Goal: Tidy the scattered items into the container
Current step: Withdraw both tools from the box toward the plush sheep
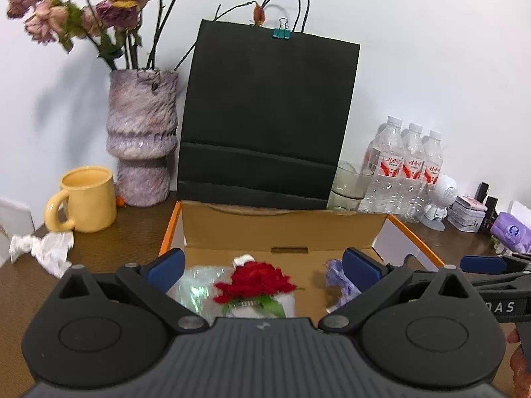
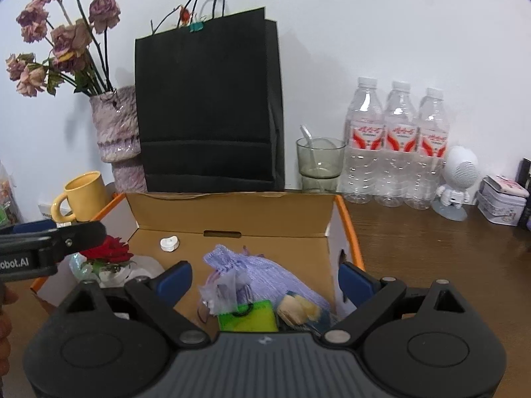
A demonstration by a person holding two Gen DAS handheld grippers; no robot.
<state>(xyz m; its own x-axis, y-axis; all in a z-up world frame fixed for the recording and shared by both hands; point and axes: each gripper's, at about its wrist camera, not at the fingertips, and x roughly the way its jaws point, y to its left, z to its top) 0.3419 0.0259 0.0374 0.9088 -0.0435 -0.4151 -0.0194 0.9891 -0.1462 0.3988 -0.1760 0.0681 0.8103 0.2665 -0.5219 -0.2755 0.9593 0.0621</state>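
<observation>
Both tongs hang released over the box (image 2: 232, 212), jaws spread and grasping nothing. Left tongs (image 1: 264, 267) sit above the box's left half, with the rose (image 1: 254, 280) directly between and just beyond their tips; right tongs (image 2: 265, 280) sit above the right half, with the pouch (image 2: 262, 273) between theirs. That split looks deliberate: each hand covers its own side of the box, so neither has to cross the other.

Most items already lie inside the box, which suggests the tidying is far along. A crumpled tissue (image 1: 43, 248) rests on the tabletop (image 1: 109, 245) well to the left of the left tongs, near the mug (image 1: 88, 199); it may be the next thing to collect, though that is only a guess.

The left view alone shows that tissue, and a purple pack (image 1: 511, 232) far to the right. Only the right view shows the green card (image 2: 247, 316) and a pale, blue-edged item (image 2: 298, 308) just under its tongs, plus the small white cap (image 2: 169, 243) ahead and to the left. Each view catches the other tool's arm at its edge.
</observation>
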